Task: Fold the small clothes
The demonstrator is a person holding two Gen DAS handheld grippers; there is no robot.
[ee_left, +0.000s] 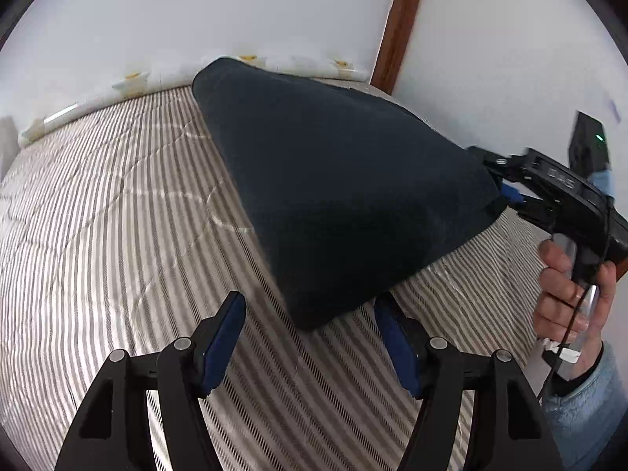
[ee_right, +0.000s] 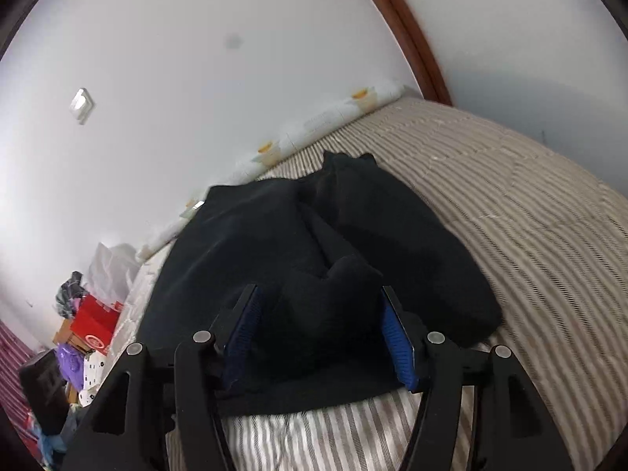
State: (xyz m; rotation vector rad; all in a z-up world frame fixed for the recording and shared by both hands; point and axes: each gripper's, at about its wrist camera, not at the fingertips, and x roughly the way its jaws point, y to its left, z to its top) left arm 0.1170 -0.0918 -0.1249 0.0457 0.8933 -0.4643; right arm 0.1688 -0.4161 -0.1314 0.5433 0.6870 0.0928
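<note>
Dark navy folded cloth garment (ee_left: 337, 196) lies on the grey-and-white striped quilted bedcover (ee_left: 117, 216), near the white wall. Left gripper (ee_left: 310, 337) gapes empty at its corner; right gripper (ee_right: 320, 337), parted, straddles a bunched fold unpinched. Striped bedcover lies bare leftward.

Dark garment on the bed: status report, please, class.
Left gripper open, at garment corner. Right gripper open, fabric between pads. Bed otherwise unobstructed.
</note>
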